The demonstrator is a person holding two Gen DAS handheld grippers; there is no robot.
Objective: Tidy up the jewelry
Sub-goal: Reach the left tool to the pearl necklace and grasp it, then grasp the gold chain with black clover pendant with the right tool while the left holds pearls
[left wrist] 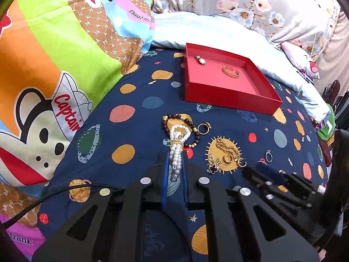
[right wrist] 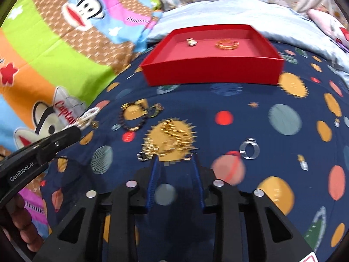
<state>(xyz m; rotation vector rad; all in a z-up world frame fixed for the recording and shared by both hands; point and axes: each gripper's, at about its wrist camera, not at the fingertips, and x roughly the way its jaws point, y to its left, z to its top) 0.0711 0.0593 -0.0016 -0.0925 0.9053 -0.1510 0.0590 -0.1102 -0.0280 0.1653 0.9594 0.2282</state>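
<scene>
Far left: bright cartoon-monkey print quilt [left wrist: 54, 69], soft cotton look, bunched at the edge of the work area. Everything sits on a navy bedsheet with planet pattern [left wrist: 139, 91], flat enough to spread pieces out.

Left gripper [left wrist: 174, 170]: blue ribbed pads pressed together, pinching the white pearl bracelet strand [left wrist: 177, 152]. Round glossy beads with a gold clasp; the looped end lies forward of the tips over the dark wooden-bead bracelet [left wrist: 174, 120]. Grip is on the straight bunched part, likely because that is the only section narrow enough to clamp. In the right wrist view the pearls seem to hang from the left tips, clear of the sheet, though it's blurred.

Just right of the dark beads: 1 gold band ring [left wrist: 204, 128]. Then the tangled gold chain pile [left wrist: 226, 152], fine links, hoop earrings and a black clover charm mixed in, lying on a yellow sun print.

Right gripper [right wrist: 174, 163]: jaws partly spread, nothing between the pads, tips at the near edge of the gold pile. Judgement: lining up for the chain; thin links on soft fabric may slip out or snag.

Further right: 1 clear silver-toned ring [right wrist: 249, 149], alone, well apart from the pile.

Behind everything: shallow red cardboard tray [left wrist: 231, 100], square, rigid walls, the drop target. It already holds 1 small gold watch [left wrist: 200, 60] and 1 gold braided open cuff [left wrist: 231, 71]. About 5 groups still outside it.
</scene>
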